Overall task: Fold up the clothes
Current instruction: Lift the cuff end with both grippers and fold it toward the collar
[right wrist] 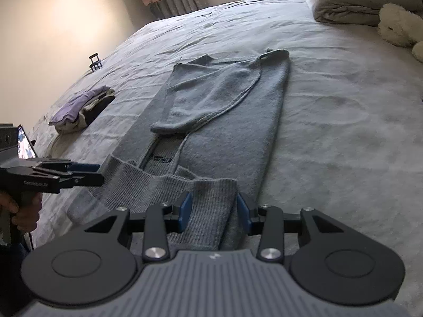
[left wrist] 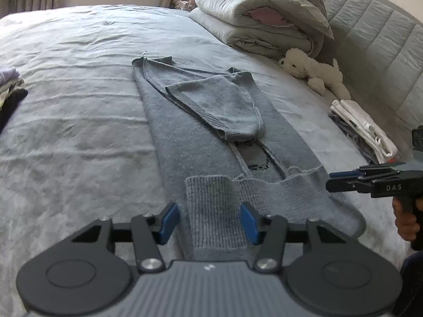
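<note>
Nearest the left camera, the left hand-held gripper point(left wrist: 208, 222) had its blue pads spread wide on either side of the ribbed hem point(left wrist: 211, 211) of a grey sweater point(left wrist: 185, 132), the knit lying between them without being pinched. The right hand-held gripper point(right wrist: 212, 212) stood the same way at the other end of that hem, jaws apart, the ribbed band passing between its pads; in the left view it appeared side-on at the right edge point(left wrist: 333, 182), held in a hand point(left wrist: 407, 222), and there its jaws could not be read. The left hand-held gripper showed likewise at the left edge of the right view, a hand point(right wrist: 23, 211) wrapped round its grip. Beyond the hem the sweater ran lengthwise up the bed point(left wrist: 66, 145), already narrowed into a long strip with both sides folded inward — a dark mark showed in the gap between them — and one sleeve point(left wrist: 219, 105) lay folded across its upper part. To the left of it, well apart, sat a small pile of clothes point(right wrist: 82, 111) with a lilac piece on top. On the other side, near the headboard point(left wrist: 383, 47), lay a stack of folded white cloth point(left wrist: 362, 126), then a white plush toy point(left wrist: 312, 71). Farthest off, a folded grey duvet point(left wrist: 251, 18) was heaped at the head of the bed.
</note>
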`<state>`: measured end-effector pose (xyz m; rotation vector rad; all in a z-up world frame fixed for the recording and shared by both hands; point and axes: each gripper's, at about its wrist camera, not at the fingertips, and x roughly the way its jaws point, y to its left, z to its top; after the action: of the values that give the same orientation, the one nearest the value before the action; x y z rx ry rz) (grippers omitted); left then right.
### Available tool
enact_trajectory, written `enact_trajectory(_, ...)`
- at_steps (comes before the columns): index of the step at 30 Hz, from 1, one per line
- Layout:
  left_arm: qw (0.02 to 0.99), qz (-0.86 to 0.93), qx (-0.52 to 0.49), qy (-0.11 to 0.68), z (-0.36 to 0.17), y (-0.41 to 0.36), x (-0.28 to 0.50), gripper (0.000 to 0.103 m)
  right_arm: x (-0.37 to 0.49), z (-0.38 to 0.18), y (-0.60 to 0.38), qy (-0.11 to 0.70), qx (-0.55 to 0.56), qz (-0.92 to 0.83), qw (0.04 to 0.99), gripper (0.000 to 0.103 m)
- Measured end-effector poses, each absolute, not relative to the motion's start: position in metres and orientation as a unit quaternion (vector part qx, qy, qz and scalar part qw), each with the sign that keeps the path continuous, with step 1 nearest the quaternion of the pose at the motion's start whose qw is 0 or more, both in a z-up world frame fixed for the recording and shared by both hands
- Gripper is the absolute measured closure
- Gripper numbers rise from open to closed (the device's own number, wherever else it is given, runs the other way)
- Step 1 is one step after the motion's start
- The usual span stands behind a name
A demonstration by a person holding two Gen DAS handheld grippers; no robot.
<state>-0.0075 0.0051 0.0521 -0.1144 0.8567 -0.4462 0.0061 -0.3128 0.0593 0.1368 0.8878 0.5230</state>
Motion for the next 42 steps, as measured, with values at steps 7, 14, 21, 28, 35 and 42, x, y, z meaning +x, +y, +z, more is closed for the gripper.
enact_trajectory(7,0.891,-0.215,-0.007,0.399,0.054,-0.004,-0.014,0.077,0.006,0.054,-0.306,0.433,0.052,0.255,0.863,0.061)
enact_trajectory(14,0.896,-0.206,-0.009,0.394,0.059,-0.003,-0.017,0.092,0.005,0.054,-0.304,0.430,0.053,0.261,0.862,0.087)
enact_trajectory(21,0.902,-0.199,0.013,0.382,0.067,-0.007,-0.025,0.093,0.004,0.062,-0.303,0.407,0.054,0.255,0.875,0.093)
enact_trajectory(28,0.899,-0.210,0.010,0.383,0.070,-0.005,-0.028,0.092,-0.002,0.070,-0.301,0.386,0.045,0.259,0.884,0.093)
enact_trajectory(35,0.888,-0.204,-0.028,0.412,0.058,0.000,-0.011,0.081,0.002,0.062,-0.300,0.408,0.048,0.252,0.877,0.092)
enact_trajectory(42,0.901,-0.205,-0.039,0.379,0.065,-0.002,-0.015,0.097,0.003,0.059,-0.297,0.410,0.041,0.243,0.878,0.094)
